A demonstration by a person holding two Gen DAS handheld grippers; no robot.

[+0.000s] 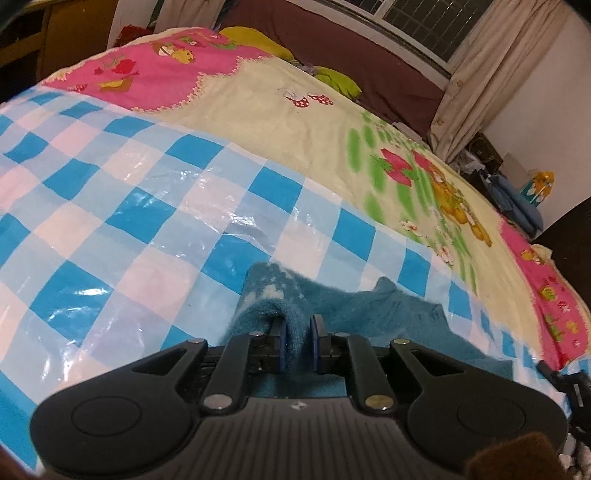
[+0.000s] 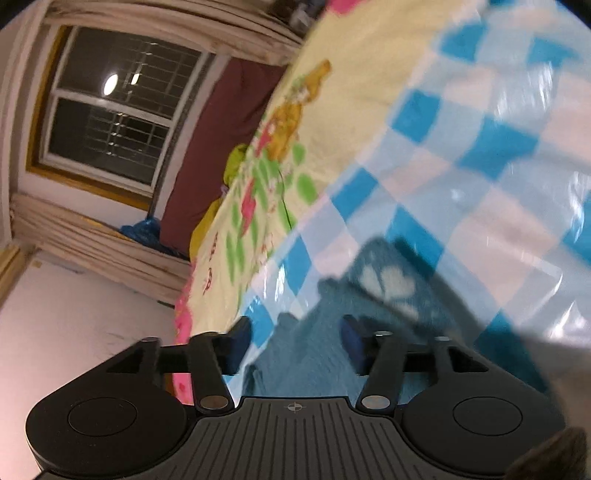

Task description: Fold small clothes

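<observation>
A blue and white checked plastic sheet covers the near part of the bed, and it fills the left of the left wrist view. Beyond it lies a cream bedspread with pink patches, mushrooms and strawberries. Low in the middle, the left gripper pinches a raised fold of a fuzzy teal garment with white specks; its two fingers stand close together with the cloth between them. The rest of the garment spreads to the right on the checked sheet. At the far right hang pale curtains beside a barred window.

In the tilted, blurred right wrist view, the window sits at left and the bedspread runs up the middle. The right gripper has its fingers spread wide over the teal garment, gripping nothing. A pale heart-like patch shows on the cloth ahead.
</observation>
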